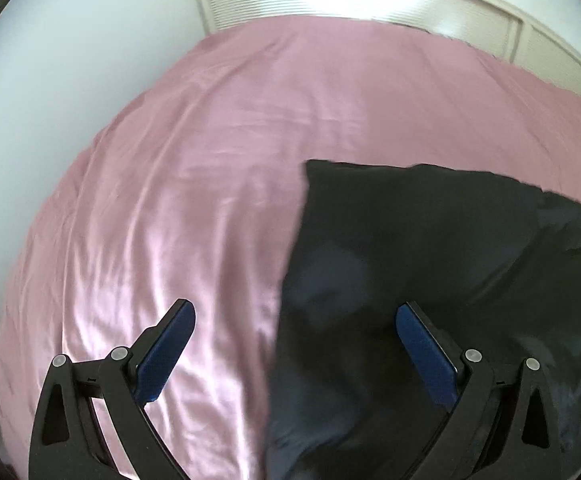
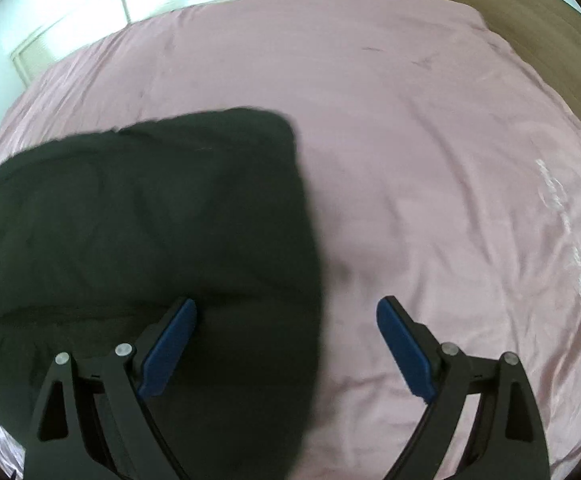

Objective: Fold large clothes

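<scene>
The black garment was judged soft and limp, best pinched at its corners; both the left hand-held gripper and the right hand-held gripper were held released, empty.

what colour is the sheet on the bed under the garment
Pink, with a satin sheen: the sheet shows best in the left wrist view.

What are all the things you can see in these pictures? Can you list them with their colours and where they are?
Black garment: one, black, lying on the bed, under the space between both grippers.
Bed cover: one, shiny pink, spread across the whole bed.
Louvred doors: white, behind the far side of the bed.
Wall: pale, left of the bed.
Wooden panel: brown, at the bed's far right.
Left gripper: one, black with blue fingers, open, above the garment's left edge.
Right gripper: one, black with blue fingers, open, above the garment's right edge.
</scene>
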`<action>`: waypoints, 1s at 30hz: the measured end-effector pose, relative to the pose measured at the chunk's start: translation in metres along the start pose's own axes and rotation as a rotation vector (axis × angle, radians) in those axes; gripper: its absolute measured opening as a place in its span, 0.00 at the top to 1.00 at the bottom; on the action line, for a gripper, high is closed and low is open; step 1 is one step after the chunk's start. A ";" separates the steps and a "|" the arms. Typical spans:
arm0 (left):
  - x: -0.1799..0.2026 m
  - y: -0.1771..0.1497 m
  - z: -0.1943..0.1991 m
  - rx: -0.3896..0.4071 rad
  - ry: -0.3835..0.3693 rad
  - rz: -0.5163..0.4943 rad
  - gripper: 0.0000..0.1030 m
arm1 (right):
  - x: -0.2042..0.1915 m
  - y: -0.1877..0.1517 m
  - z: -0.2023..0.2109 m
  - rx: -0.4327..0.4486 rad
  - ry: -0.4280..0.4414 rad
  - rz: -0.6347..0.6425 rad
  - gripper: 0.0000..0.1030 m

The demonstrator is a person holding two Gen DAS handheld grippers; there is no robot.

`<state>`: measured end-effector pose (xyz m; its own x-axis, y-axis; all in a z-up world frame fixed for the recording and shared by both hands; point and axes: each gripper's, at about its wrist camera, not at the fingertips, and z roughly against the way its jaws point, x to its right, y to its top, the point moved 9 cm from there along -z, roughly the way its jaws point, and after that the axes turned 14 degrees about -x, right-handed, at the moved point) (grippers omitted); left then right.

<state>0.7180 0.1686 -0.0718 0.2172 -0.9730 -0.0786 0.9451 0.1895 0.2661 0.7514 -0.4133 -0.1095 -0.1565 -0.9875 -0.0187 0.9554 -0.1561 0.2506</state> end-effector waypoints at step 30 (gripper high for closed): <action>-0.102 -0.120 0.006 -0.124 -0.377 0.171 0.01 | 0.022 -0.101 0.056 0.052 0.236 -0.044 0.00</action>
<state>0.5811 0.2449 -0.0899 0.2912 -0.9019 0.3191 0.9304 0.3446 0.1250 0.6373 -0.4183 -0.0813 -0.1292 -0.9582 -0.2551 0.9337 -0.2042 0.2940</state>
